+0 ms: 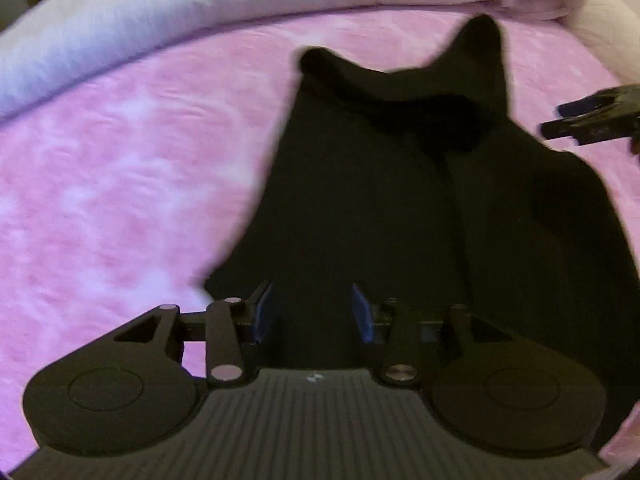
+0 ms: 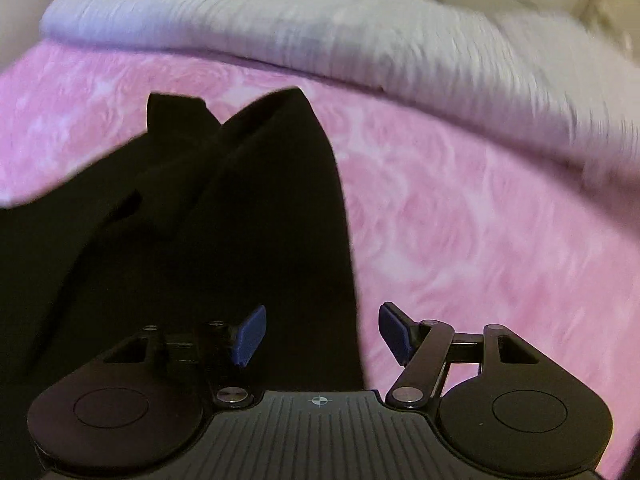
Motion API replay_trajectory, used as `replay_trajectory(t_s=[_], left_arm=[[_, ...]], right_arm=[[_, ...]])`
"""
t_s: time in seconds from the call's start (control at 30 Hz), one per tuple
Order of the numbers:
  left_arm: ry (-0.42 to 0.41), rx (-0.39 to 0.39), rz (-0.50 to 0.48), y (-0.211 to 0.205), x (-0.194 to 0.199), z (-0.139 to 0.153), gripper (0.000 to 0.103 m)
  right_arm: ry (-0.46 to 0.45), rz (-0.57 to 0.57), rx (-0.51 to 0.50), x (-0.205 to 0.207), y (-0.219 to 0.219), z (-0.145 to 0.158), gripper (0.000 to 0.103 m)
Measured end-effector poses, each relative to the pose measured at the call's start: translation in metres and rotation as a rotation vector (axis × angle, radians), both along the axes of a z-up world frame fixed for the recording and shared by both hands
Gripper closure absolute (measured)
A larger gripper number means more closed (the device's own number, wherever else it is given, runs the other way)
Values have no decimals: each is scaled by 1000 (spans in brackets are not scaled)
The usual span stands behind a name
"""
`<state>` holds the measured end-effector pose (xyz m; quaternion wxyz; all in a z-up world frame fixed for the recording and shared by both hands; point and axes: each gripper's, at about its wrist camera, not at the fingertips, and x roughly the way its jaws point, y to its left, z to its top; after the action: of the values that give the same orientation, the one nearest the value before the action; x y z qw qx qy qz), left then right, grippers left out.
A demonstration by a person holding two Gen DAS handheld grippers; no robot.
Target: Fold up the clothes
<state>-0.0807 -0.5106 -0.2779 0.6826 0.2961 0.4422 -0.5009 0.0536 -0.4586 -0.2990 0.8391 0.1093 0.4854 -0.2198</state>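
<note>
A black garment [image 1: 420,208] lies spread on the pink bedspread [image 1: 120,184], its two far corners pointing toward the folded blanket. My left gripper [image 1: 314,312] hovers open over the garment's near left part, blue pads [image 1: 264,312] apart with only cloth below them. In the right wrist view the same black garment [image 2: 224,232] fills the left half. My right gripper [image 2: 324,336] is open above the garment's right edge, one blue pad [image 2: 250,334] over the cloth and the other over pink. The right gripper's tips [image 1: 576,120] also show at the left view's right edge.
A folded pale lilac blanket [image 1: 200,12] runs along the far side of the bed, seen too as the blanket [image 2: 320,28] in the right view. Pink bedspread [image 2: 480,220] stretches right of the garment. A light wall rises behind the bed.
</note>
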Motion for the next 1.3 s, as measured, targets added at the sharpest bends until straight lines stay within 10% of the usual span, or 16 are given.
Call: replay_trajectory(t_s=[0.27,0.37,0.4,0.73,0.93,1.0,1.07,1.3], left_arm=[[71,51,-121,-50,-38,-55,50],[56,94,-188,-61,-42,-72,77],[57,86,-187,-55,-32,-66,101],[-179,8,-30,30,170,26,101],[-324,90,165,40,287,28,97],[-306,45,167,40,286,34,94],[-293,7,147,38,276,37,91],[-159,-58,25,22,190,29,77]], right_arm=[[-27,-173,186,-21,78,-26,34],[-7,-227,205,-24,107,-36,33],[1,-231,207,-22,116,-38,33],[23,-144,168,56,170,-46,31],[157,-91,101,88,177,-76,31],[196,-88,69,82,168,-70,75],[225,-90,67,70,153,-59,97],[262,-107,-164,-1,73,31,102]])
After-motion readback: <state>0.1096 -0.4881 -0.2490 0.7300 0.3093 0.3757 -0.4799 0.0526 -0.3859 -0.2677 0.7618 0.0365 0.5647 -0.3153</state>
